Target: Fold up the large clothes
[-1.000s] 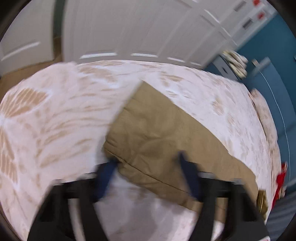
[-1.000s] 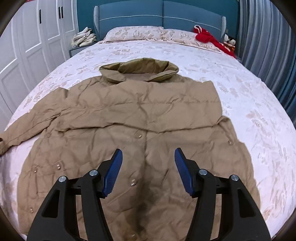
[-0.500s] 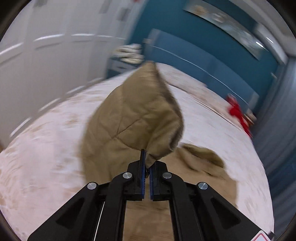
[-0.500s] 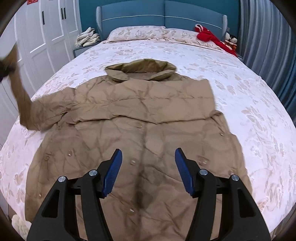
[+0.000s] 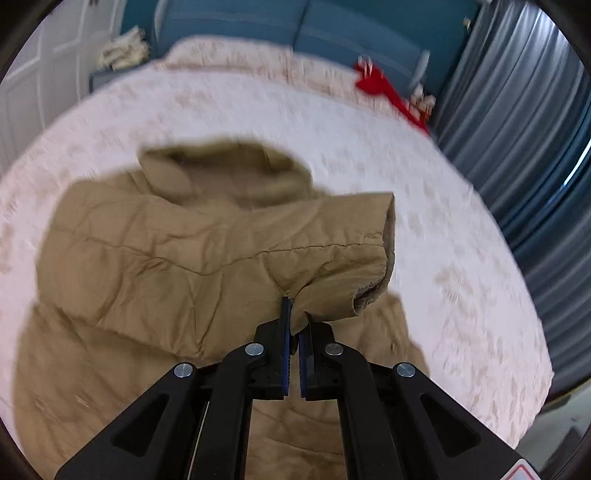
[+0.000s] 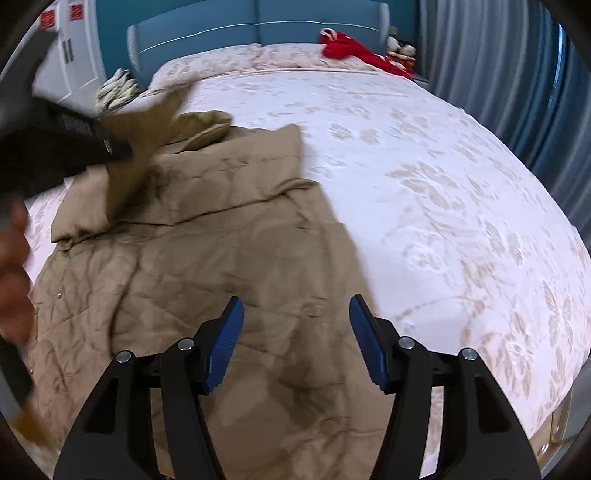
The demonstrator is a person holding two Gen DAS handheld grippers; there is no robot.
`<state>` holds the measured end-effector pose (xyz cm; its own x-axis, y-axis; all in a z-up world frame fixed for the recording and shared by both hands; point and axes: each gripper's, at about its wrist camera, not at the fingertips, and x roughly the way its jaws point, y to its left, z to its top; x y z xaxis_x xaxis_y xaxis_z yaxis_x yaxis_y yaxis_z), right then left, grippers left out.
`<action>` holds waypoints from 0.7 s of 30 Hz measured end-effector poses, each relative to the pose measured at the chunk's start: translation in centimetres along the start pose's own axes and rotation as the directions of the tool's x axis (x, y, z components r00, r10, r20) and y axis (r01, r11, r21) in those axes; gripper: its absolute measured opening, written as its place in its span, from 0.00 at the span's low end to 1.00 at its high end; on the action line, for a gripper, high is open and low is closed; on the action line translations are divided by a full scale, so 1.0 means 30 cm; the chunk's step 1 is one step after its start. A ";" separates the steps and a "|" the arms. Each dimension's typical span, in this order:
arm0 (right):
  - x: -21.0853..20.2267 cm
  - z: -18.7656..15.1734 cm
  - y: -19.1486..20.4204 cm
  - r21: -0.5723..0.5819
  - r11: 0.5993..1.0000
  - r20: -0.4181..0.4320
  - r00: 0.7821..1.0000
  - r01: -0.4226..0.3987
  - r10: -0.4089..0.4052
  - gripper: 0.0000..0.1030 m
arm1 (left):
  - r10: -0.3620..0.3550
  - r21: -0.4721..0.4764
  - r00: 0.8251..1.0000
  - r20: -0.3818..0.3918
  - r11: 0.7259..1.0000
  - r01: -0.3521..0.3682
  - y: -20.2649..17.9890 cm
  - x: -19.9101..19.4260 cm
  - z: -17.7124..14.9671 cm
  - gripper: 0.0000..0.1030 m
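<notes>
The left gripper (image 5: pixel 294 325) is closed tight on the cuff end of the coat's sleeve (image 5: pixel 332 258), and the sleeve hangs from it, lifted above the body of the tan padded coat (image 5: pixel 147 258), which lies spread front-up on the bed (image 5: pixel 461 221) just ahead of and beneath that gripper. The hood (image 5: pixel 221 173) sits farther ahead, toward the blue headboard (image 5: pixel 332 33). In the right wrist view the right gripper (image 6: pixel 295 345) hangs with its jaws wide apart and nothing between them, over the lower part of the coat (image 6: pixel 240 258); off to its left the other tool shows as a dark blur with the raised sleeve (image 6: pixel 140 155) trailing from it. The coat's far edge, ahead and slightly right of the right gripper, already looks turned in flat over the chest, so one sleeve seems folded. Judging from this, the fold is at an early stage: the second sleeve is being carried across but is not yet laid down, and after that the body most likely has to be doubled up from the hem and the hood tucked. A red garment (image 6: pixel 354 48) lies well beyond both grippers near the pillows (image 6: pixel 229 66), apart from the work.
</notes>
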<state>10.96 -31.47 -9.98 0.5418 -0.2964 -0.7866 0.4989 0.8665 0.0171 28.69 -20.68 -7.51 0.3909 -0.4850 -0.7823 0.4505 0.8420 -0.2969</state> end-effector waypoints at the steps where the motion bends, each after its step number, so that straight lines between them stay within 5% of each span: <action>1: 0.010 -0.002 -0.025 0.012 1.000 -0.005 1.000 0.003 -0.003 0.56 | 0.002 -0.013 0.999 -0.035 1.000 -0.002 -0.006 0.040 -0.022 0.05; 8: 0.050 0.004 -0.048 0.035 0.999 -0.012 1.000 -0.021 0.021 0.56 | -0.049 -0.071 0.997 -0.065 0.996 0.044 0.074 -0.031 -0.180 0.14; 9: 0.051 0.010 -0.037 0.035 0.999 -0.007 0.999 -0.032 0.033 0.57 | -0.063 -0.097 0.996 -0.059 0.994 0.057 0.106 -0.059 -0.185 0.26; 10: 0.053 0.017 -0.027 0.035 0.999 -0.001 0.999 -0.042 0.042 0.60 | -0.075 -0.158 0.996 -0.050 0.985 0.066 0.166 -0.100 -0.199 0.56; 12: 0.057 0.034 -0.001 0.032 0.998 0.013 0.998 -0.059 0.058 0.61 | -0.117 -0.267 0.993 0.026 0.956 0.119 0.270 -0.165 -0.218 0.73; 16: 0.054 0.057 0.055 0.041 0.994 0.023 0.994 -0.106 0.105 0.61 | -0.063 -0.324 0.996 0.068 0.943 0.082 0.415 -0.220 -0.209 0.73; 21: 0.057 0.069 0.124 0.027 0.987 0.010 0.988 -0.156 0.155 0.66 | 0.138 -0.311 0.987 0.079 0.944 -0.107 0.580 -0.214 -0.162 0.73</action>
<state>15.13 -29.58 -9.99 0.6192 -0.1620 -0.7684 0.4263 0.8911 0.1557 30.11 -1.77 -10.32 0.5115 -0.3811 -0.7702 0.1338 0.9207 -0.3667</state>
